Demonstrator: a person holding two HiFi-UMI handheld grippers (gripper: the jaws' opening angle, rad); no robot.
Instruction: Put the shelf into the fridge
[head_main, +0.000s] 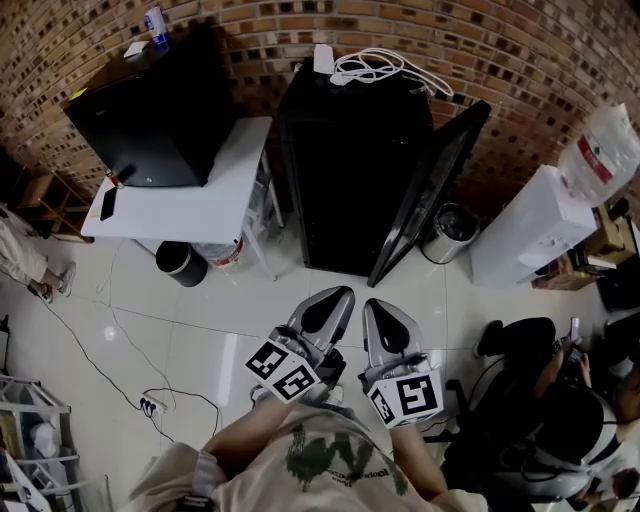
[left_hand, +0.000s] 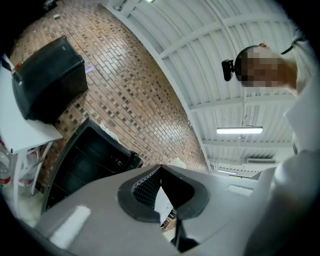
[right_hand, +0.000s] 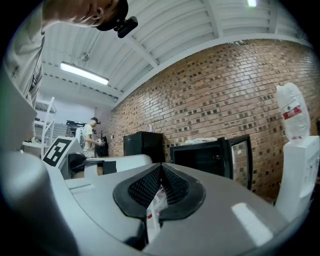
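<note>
The interior of the fridge (head_main: 352, 180) is too dark in the head view to show any contents. The wire rack (head_main: 35, 440) is cut off by the left edge. The seated person (head_main: 560, 410) is cut off by the right and lower edges.

The fridge (head_main: 355, 170) is black. Behind it, the brick wall (head_main: 520, 50) is red-brown with pale joints. Left of it is a white table (head_main: 190, 205), and right of it a white water dispenser (head_main: 525, 235). In front of it, the grey left gripper (head_main: 335, 300) and right gripper (head_main: 380, 308) bear black-and-white square markers.
</note>
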